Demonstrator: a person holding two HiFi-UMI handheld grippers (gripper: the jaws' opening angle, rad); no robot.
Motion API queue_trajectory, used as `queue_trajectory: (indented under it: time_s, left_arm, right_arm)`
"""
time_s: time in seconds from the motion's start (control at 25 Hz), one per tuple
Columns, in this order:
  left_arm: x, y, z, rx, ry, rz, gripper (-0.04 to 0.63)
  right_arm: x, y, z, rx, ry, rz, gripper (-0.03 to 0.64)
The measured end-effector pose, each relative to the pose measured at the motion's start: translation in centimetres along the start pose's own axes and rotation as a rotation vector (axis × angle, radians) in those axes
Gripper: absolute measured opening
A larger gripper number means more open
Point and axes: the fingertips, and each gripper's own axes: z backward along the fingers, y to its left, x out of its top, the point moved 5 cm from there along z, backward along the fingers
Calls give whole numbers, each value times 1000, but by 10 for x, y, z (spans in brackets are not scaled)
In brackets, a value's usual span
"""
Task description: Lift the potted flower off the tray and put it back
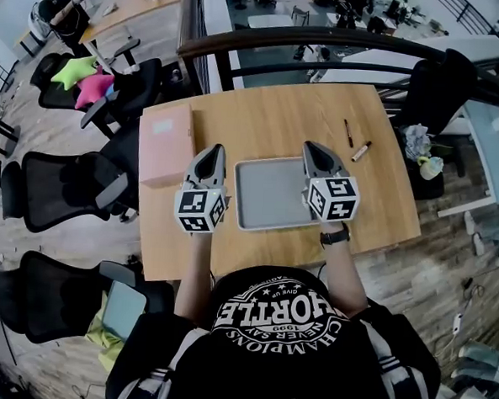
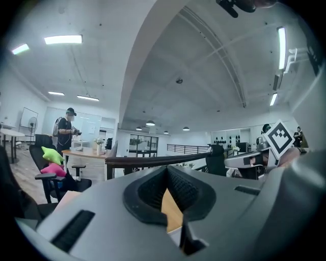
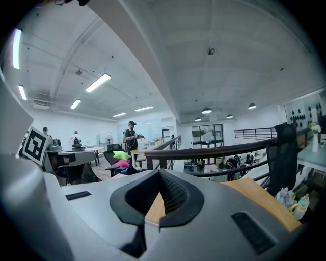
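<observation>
Grey tray [image 1: 271,196]; pink box [image 1: 165,147]; light wood table [image 1: 280,120]; black chairs [image 1: 56,195]

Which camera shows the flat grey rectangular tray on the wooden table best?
The head view: it looks down on almost the whole flat grey rectangular tray, empty on the wooden table. The left and right gripper views look out across the room; I cannot make out the tray in either.

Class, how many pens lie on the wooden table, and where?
2. A dark pen lies beyond the far right corner of the grey tray; a lighter pen lies just right of it. Others may be hidden from view.
</observation>
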Motion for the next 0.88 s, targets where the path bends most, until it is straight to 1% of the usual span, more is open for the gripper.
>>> queue_trajectory:
  time_s: [0.2,0.4,0.64,0.76,0.88]
  left_arm:
    - [6,4,-9,-5,-4,-22,18]
    - [11,1,-18,-29,-14,-43,18]
    - [7,1,-30,-57,-10,-33,18]
    - [2,3,-33,-62,-7,-29,18]
    - [-15,8,-38,-69,35,-40,20]
  right_arm:
    - [7,-3,-7,-12,1,1,20]
    - [13,-7,-11,-22,-27,5,20]
    - [16,-7,-17,-15,-38,10,20]
    - [19,-4,-24,2,-32,47,20]
    - [21,-1,-31,11,-38,110,20]
